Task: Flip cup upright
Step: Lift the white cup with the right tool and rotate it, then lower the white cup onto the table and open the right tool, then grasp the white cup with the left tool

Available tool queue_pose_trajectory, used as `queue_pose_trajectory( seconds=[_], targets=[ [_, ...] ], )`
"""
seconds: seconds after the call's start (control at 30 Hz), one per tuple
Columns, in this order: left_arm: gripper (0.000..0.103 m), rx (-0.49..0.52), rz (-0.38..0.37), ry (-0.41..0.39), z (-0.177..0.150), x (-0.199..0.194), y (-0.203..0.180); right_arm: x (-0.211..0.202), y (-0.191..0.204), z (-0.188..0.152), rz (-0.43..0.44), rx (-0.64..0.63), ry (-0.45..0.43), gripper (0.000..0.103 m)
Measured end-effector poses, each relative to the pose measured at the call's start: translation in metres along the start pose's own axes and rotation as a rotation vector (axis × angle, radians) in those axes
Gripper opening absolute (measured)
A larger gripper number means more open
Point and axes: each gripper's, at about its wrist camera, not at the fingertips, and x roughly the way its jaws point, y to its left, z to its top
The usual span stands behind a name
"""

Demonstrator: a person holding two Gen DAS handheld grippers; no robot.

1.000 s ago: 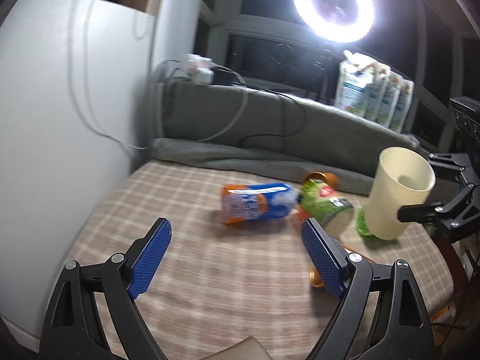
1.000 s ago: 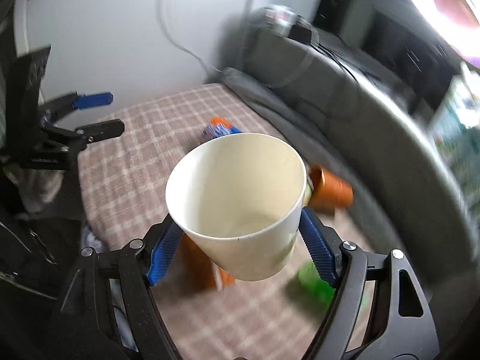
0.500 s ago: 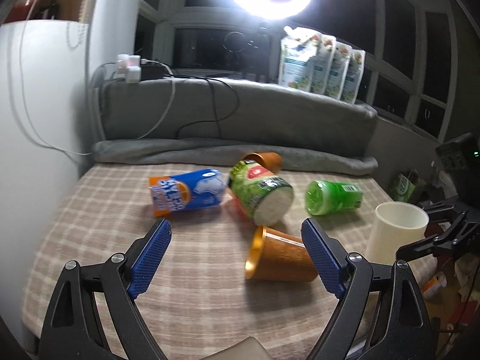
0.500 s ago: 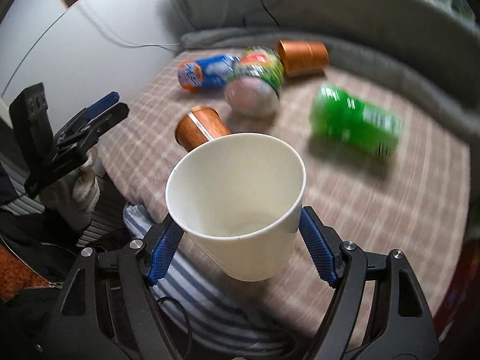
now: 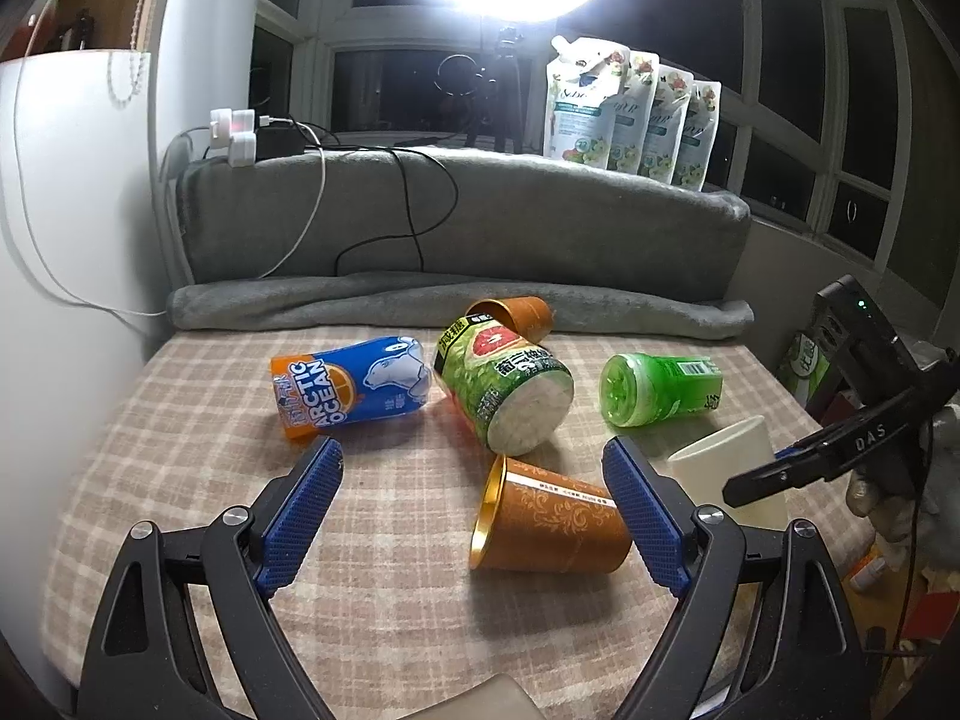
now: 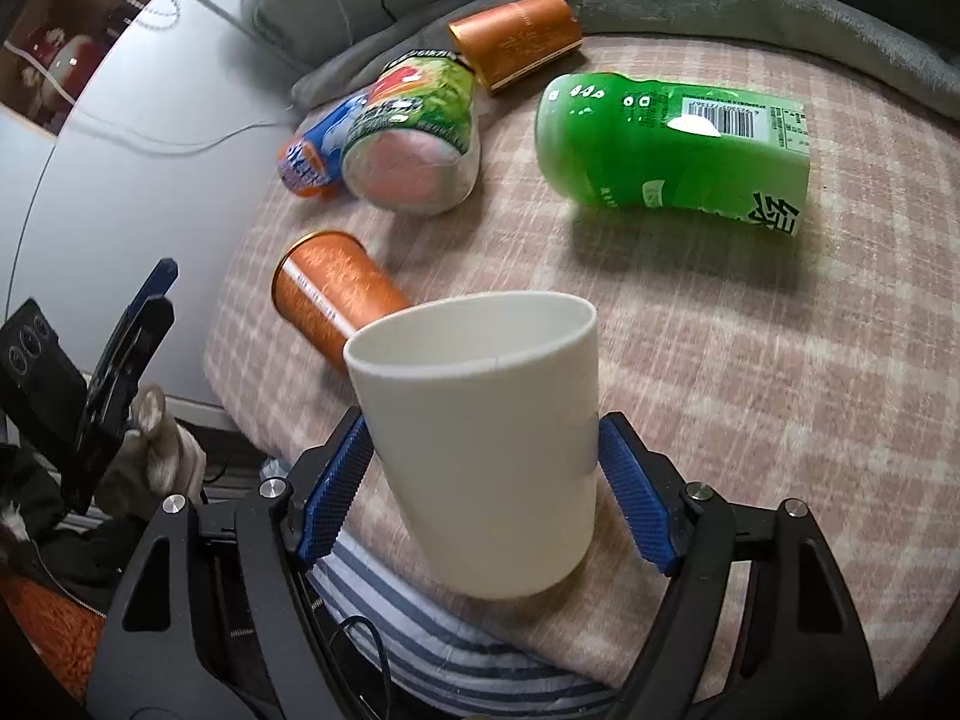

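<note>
Checked cloth [image 5: 198,510] covers the table, with a grey blanket roll [image 5: 456,300] along its far edge. Mouth-up and slightly tilted, the cream cup [image 6: 486,450] sits between the blue pads [image 6: 333,495] of the right gripper [image 6: 480,498], which pinch its sides, at the near edge of the cloth. Just beyond the cup lies an orange cup [image 6: 336,300] on its side; farther off, a green bottle [image 6: 678,144]. Right of the cup, the cloth is bare. Spread wide, the left gripper [image 5: 474,516] holds nothing.
</note>
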Motion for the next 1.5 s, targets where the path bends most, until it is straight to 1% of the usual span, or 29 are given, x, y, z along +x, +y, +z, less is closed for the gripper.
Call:
queue_pose_trajectory(
  seconds=[0.27, 0.4, 0.5, 0.7, 0.8, 0.93, 1.03, 1.27, 1.4, 1.5],
  targets=[
    [0.089, 0.029, -0.029, 0.011, 0.004, 0.011, -0.019, 0.004, -0.02, 0.005, -0.022, 0.091, -0.034, 0.079],
    [0.089, 0.048, -0.066, 0.028, 0.005, 0.015, -0.035, -0.002, -0.02, 0.002, -0.015, 0.086, -0.07, 0.079],
    [0.089, 0.059, -0.086, 0.042, 0.006, 0.018, -0.047, -0.014, -0.018, -0.002, 0.007, 0.076, -0.113, 0.079],
    [0.089, 0.067, -0.134, 0.085, 0.008, 0.026, -0.065, -0.045, -0.012, -0.017, -0.042, 0.041, -0.241, 0.08],
    [0.089, 0.058, -0.176, 0.128, 0.007, 0.031, -0.071, -0.06, -0.007, -0.031, -0.091, 0.022, -0.316, 0.08],
    [0.089, 0.018, -0.235, 0.199, 0.005, 0.042, -0.076, -0.074, 0.002, -0.052, -0.193, -0.003, -0.411, 0.083],
    [0.089, -0.016, -0.274, 0.242, 0.002, 0.048, -0.078, -0.083, 0.001, -0.066, -0.22, 0.005, -0.456, 0.084],
    [0.087, -0.097, -0.379, 0.363, 0.001, 0.063, -0.082, -0.096, -0.008, -0.082, -0.224, 0.042, -0.502, 0.084],
    [0.085, -0.129, -0.4, 0.415, 0.002, 0.072, -0.085, -0.095, -0.013, -0.085, -0.218, 0.059, -0.502, 0.084],
    [0.085, -0.158, -0.43, 0.47, 0.002, 0.08, -0.09, -0.093, -0.017, -0.086, -0.217, 0.068, -0.5, 0.084]
  ],
)
